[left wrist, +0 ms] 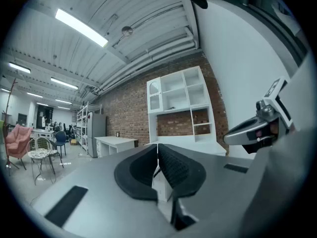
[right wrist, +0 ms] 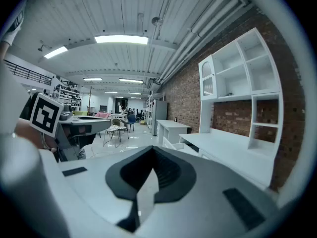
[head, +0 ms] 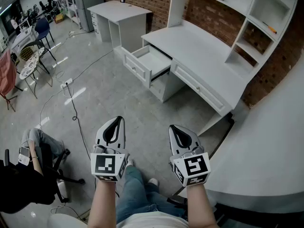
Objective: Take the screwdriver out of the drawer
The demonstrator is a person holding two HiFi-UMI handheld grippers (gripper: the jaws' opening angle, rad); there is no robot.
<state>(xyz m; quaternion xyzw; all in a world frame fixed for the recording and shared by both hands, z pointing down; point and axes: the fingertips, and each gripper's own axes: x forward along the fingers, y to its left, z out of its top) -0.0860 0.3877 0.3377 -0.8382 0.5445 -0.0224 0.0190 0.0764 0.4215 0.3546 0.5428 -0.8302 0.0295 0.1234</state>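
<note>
A white desk with a hutch (head: pixel 204 46) stands against the brick wall. Its left drawer (head: pixel 151 61) is pulled open, and the part of its inside that I can see is bare white. No screwdriver shows in any view. My left gripper (head: pixel 116 120) and right gripper (head: pixel 174 128) hang side by side over the floor, well short of the desk, both shut on nothing. The left gripper view shows its jaws (left wrist: pixel 157 155) pressed together, with the hutch (left wrist: pixel 181 103) far ahead. In the right gripper view the jaws (right wrist: pixel 152 155) are closed too, and the desk (right wrist: pixel 223 155) lies ahead on the right.
A second white desk (head: pixel 118 11) stands further back. A cable (head: pixel 72 106) and power strip (head: pixel 66 83) lie on the floor at left, near chairs (head: pixel 31 61). Someone sits at lower left (head: pixel 33 148). A curved white tabletop (head: pixel 270 146) fills the right. A small orange object (head: pixel 270 29) rests on a hutch shelf.
</note>
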